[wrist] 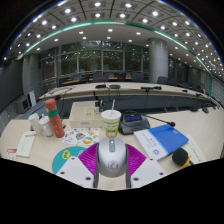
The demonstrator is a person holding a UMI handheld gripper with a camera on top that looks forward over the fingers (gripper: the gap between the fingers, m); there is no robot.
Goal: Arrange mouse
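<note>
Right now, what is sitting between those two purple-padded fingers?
In the gripper view, a grey mouse sits between the gripper fingers, resting on the desk; whether they press it is unclear.

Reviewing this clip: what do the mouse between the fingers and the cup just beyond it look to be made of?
Mouse: likely plastic, silver-grey with a soft sheen on its curved back. It sits between the gripper fingers; contact unclear. Cup: probably paper, matte white wall with green printed band, disposable-looking.
</note>
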